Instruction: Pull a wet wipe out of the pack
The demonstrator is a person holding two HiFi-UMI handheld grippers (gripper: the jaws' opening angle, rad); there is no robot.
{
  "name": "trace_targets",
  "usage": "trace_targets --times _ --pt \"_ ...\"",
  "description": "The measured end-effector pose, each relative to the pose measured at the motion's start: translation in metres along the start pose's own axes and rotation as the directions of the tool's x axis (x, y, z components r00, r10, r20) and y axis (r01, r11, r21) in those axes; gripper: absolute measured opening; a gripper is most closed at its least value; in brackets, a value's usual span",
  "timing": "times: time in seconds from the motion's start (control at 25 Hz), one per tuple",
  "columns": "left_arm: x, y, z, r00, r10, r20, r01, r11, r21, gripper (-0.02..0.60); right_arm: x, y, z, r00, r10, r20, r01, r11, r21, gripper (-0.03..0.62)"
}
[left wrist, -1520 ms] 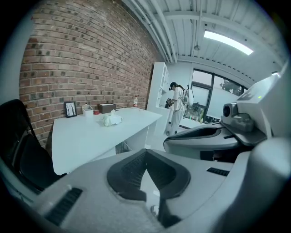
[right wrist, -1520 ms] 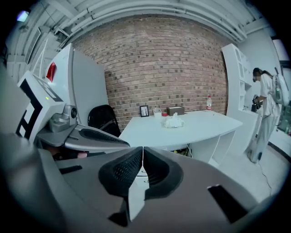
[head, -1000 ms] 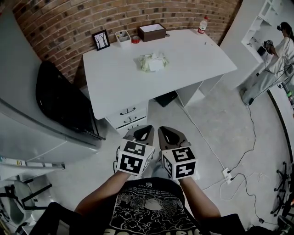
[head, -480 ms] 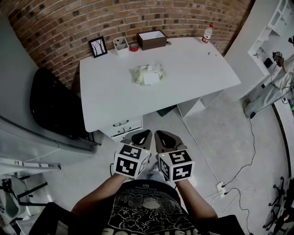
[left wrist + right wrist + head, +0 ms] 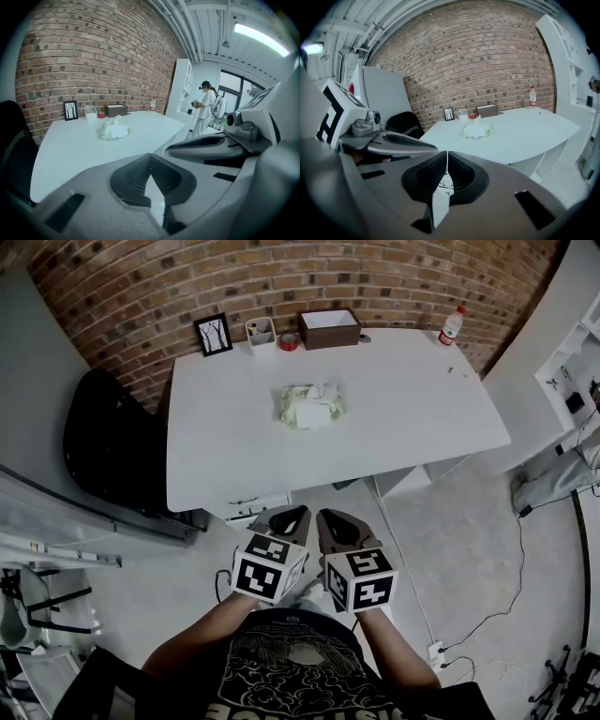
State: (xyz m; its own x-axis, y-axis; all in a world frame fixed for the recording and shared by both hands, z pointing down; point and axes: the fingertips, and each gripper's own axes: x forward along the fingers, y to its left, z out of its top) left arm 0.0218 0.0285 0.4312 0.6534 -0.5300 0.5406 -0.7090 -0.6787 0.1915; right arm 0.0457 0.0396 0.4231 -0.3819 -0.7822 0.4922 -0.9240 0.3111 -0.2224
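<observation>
The wet wipe pack [image 5: 309, 406] lies near the middle of the white table [image 5: 234, 460], pale green with a white flap and a wipe sticking up; it also shows in the left gripper view [image 5: 114, 131] and the right gripper view [image 5: 476, 130]. My left gripper [image 5: 292, 516] and right gripper [image 5: 330, 517] are held side by side close to my body, short of the table's near edge and well away from the pack. Both are shut with nothing between the jaws.
At the table's far edge stand a framed picture [image 5: 214, 334], a small white cup [image 5: 262, 332], a red tape roll [image 5: 290, 341], a brown box [image 5: 330, 329] and a bottle [image 5: 452, 326]. A black chair [image 5: 112, 460] stands left of the table. Drawers sit under its near edge. A person [image 5: 206, 110] stands far right.
The view has drawn closer to the table, which now sits nearer and more centred. Both grippers stay shut and side by side near my body.
</observation>
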Motion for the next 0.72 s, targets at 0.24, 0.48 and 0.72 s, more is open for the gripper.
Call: trace_targets --times 0.24,0.48,0.72 --pt "0.021 0.0 0.018 0.998 0.054 0.018 -0.054 0.998 -0.025 0.011 0.006 -0.022 0.015 0.999 0.046 0.008 -0.046 0.999 -0.019 0.018" --pt "0.029 0.002 0.025 0.996 0.089 0.026 -0.088 0.995 -0.041 0.011 0.01 -0.033 0.02 0.998 0.067 0.011 -0.067 0.997 -0.028 0.018" --pt "0.037 0.015 0.028 0.994 0.111 0.024 -0.109 0.992 -0.062 0.011 0.019 -0.036 0.027 0.997 0.075 0.006 -0.074 0.997 -0.032 0.018"
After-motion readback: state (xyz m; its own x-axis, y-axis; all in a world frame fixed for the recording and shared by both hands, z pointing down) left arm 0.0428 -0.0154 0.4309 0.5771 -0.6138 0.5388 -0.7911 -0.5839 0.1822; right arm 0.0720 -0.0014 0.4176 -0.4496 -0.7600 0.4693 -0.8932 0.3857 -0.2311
